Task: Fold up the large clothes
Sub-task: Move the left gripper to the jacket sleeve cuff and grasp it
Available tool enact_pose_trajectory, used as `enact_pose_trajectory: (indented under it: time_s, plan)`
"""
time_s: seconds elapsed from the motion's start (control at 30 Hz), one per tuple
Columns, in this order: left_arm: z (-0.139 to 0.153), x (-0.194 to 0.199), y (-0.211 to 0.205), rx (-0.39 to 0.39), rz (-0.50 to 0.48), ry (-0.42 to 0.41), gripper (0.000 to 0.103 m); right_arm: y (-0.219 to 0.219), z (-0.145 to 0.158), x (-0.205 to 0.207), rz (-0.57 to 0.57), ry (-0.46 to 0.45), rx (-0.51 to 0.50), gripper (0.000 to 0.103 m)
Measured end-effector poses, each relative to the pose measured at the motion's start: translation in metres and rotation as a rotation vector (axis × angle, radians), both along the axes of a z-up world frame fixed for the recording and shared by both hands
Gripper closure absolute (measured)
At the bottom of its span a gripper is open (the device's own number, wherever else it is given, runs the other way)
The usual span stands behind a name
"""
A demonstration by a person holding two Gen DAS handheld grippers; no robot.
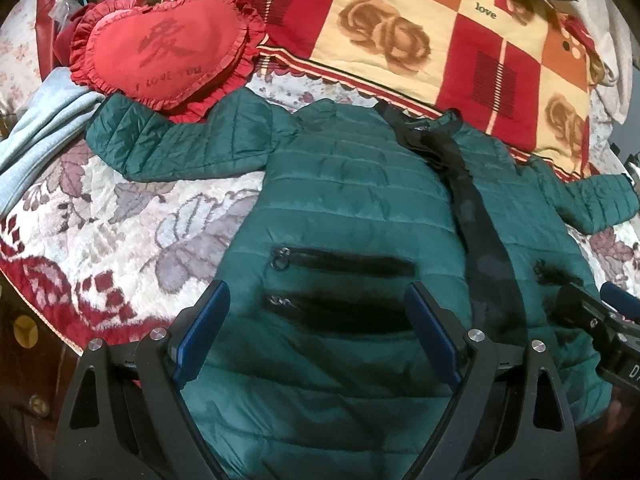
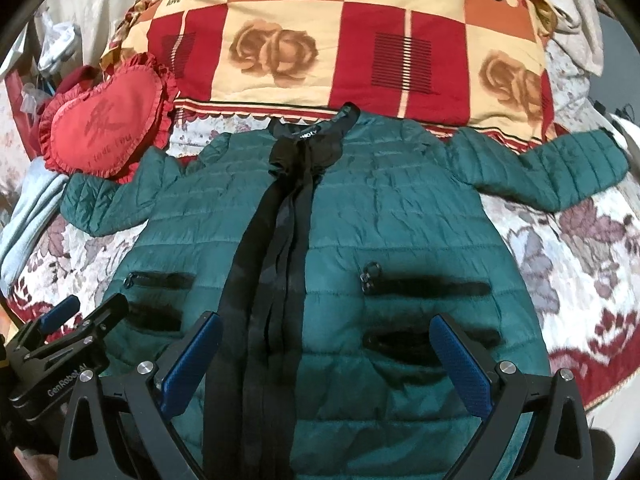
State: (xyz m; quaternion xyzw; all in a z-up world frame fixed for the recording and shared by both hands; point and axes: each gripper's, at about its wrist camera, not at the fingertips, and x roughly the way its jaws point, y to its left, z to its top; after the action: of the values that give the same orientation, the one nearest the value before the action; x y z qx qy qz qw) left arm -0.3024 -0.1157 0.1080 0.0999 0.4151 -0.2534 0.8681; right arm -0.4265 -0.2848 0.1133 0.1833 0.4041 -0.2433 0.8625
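A dark green quilted puffer jacket (image 1: 340,208) lies spread flat, front up, on the bed, both sleeves out to the sides; it also fills the right wrist view (image 2: 384,208). A black front strip (image 2: 276,248) runs down its middle, with zip pockets on each side. My left gripper (image 1: 316,312) is open and empty, above the jacket's left lower half near the hem. My right gripper (image 2: 326,344) is open and empty, above the right lower half. Each gripper shows at the edge of the other's view: the right one (image 1: 592,308), the left one (image 2: 80,312).
A red heart-shaped cushion (image 1: 160,44) overlaps the left sleeve's end. A red and yellow checked quilt (image 2: 360,40) lies folded behind the collar. A pale blue garment (image 1: 36,136) lies at far left. The floral bedspread (image 1: 120,216) shows on both sides.
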Motion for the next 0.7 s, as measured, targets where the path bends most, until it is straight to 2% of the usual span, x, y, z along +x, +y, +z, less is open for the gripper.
enact_pose_trajectory:
  time_s: [0.23, 0.4, 0.53, 0.7]
  plan:
    - [-0.003, 0.053, 0.015, -0.022, 0.080, 0.091, 0.014, -0.004, -0.001, 0.021, 0.023, -0.009, 0.015, 0.000]
    - [-0.004, 0.110, 0.037, -0.011, 0.184, 0.111, 0.014, -0.003, -0.008, 0.033, 0.052, 0.010, 0.032, 0.001]
    - [-0.002, 0.163, 0.064, 0.019, 0.312, 0.072, 0.014, -0.004, -0.012, 0.036, 0.059, 0.016, 0.047, 0.001]
    - [-0.003, 0.215, 0.088, 0.066, 0.415, 0.023, 0.014, -0.008, -0.019, 0.043, 0.058, 0.024, 0.069, 0.001]
